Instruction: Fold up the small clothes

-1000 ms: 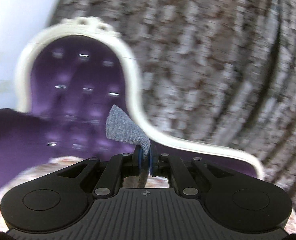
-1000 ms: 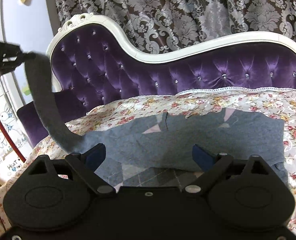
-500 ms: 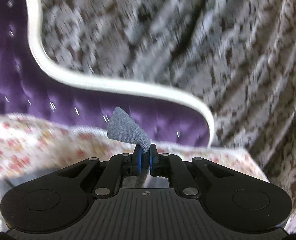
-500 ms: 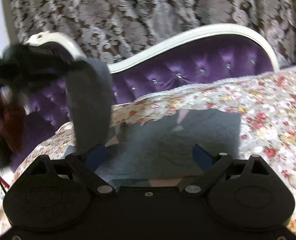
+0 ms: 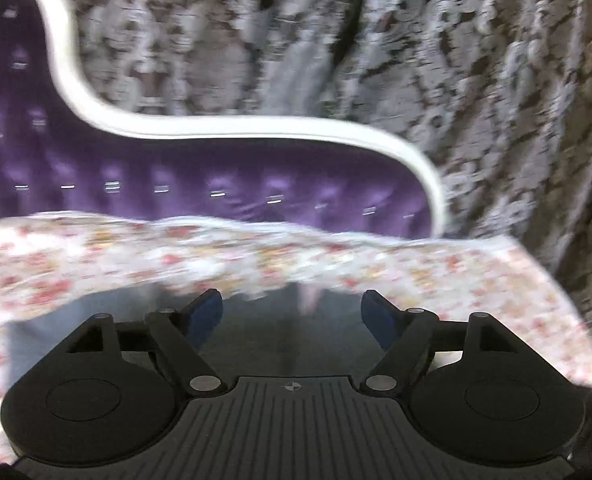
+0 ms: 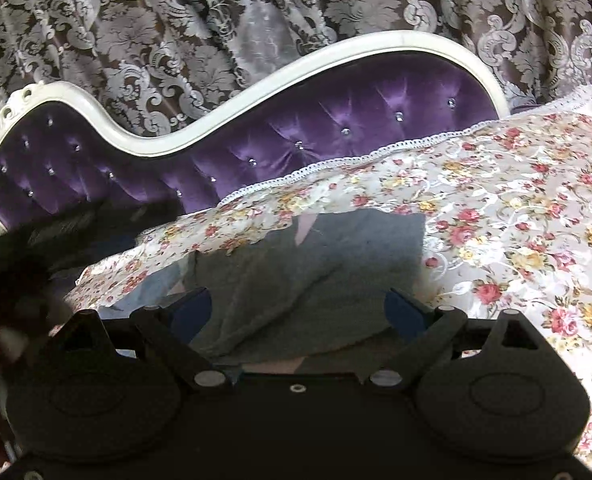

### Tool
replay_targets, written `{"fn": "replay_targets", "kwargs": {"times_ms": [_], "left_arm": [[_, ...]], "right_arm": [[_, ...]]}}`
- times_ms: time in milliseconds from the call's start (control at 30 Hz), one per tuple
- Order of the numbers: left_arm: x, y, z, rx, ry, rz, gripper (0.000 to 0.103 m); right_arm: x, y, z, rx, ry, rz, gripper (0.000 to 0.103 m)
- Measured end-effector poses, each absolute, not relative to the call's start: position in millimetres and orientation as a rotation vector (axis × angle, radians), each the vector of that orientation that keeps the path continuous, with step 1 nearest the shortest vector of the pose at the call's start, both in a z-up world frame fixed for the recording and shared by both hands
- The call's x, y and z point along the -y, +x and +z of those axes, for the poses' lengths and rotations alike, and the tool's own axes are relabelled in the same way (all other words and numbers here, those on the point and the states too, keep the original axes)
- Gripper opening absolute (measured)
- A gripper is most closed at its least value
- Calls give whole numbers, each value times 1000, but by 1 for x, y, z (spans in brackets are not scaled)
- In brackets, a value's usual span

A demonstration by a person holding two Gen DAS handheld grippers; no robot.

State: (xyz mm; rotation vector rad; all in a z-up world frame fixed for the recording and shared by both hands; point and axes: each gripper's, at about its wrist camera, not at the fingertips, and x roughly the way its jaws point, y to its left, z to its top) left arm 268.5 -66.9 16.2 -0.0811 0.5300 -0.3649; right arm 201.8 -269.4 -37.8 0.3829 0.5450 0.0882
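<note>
**Both claws wide open over the grey garment**

My left claw (image 5: 291, 312) is spread wide, its two blue pads far apart with nothing between them. Under the gap lies the grey garment (image 5: 279, 340), flat on the floral cloth (image 5: 436, 280) that covers the seat. This view is smeared with motion blur, so I cannot tell whether the pads touch the fabric or sit just above it.

My right claw (image 6: 300, 312) is likewise fully open and holds nothing. The grey sweater (image 6: 316, 264) fills the space between its blue pads (image 6: 402, 312) and runs on ahead of them; a long grey fold lies diagonally across the body of the garment, from near my left pad up toward the far edge. A small pink patch shows at the far edge near the neckline, and a pale argyle-like band peeks out at the near edge, just in front of the claw's body. At the far left of this view a dark blurred shape overlaps the edge of the seat; I cannot make out what it is.

Behind the cloth rises the purple tufted back of the sofa (image 6: 336, 128), studded with small shiny buttons and edged by a white carved frame (image 6: 223, 108). A brown and silver damask curtain (image 6: 215, 20) hangs behind it. I can read no writing or brand anywhere.
</note>
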Motion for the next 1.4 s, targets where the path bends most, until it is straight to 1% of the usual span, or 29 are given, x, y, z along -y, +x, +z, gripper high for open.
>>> {"fn": "replay_targets", "kwargs": {"times_ms": [133, 233, 367, 600, 667, 733, 833, 900, 1033, 1300, 1367, 1400], "left_arm": [[30, 252, -13, -596, -25, -227, 76], [-2, 239, -38, -640, -31, -133, 76], [-37, 224, -57, -679, -53, -52, 75], [-51, 209, -73, -680, -37, -10, 77], [-47, 208, -73, -680, -14, -3, 77], [-43, 209, -75, -684, 13, 6, 81], [-45, 206, -79, -684, -2, 12, 84], [-48, 207, -80, -684, -15, 12, 85], [-46, 207, -82, -684, -2, 19, 89], [-49, 206, -83, -674, -16, 8, 89], [-49, 205, -83, -670, -18, 7, 89], [-49, 205, -83, -670, -18, 8, 89]], "right_arm": [[271, 204, -41, -552, 386, 75, 94], [269, 206, -44, -559, 375, 72, 94], [262, 207, -48, -563, 343, 78, 94], [247, 208, -58, -534, 286, 119, 93], [243, 210, -62, -527, 272, 132, 87], [240, 213, -66, -535, 268, 140, 74], [241, 222, -75, -579, 280, 130, 67], [244, 230, -79, -603, 296, 116, 63], [249, 250, -78, -626, 314, 100, 63], [257, 305, -76, -650, 343, 74, 63], [256, 316, -82, -681, 337, 49, 62], [255, 320, -85, -696, 338, 39, 59]]}}
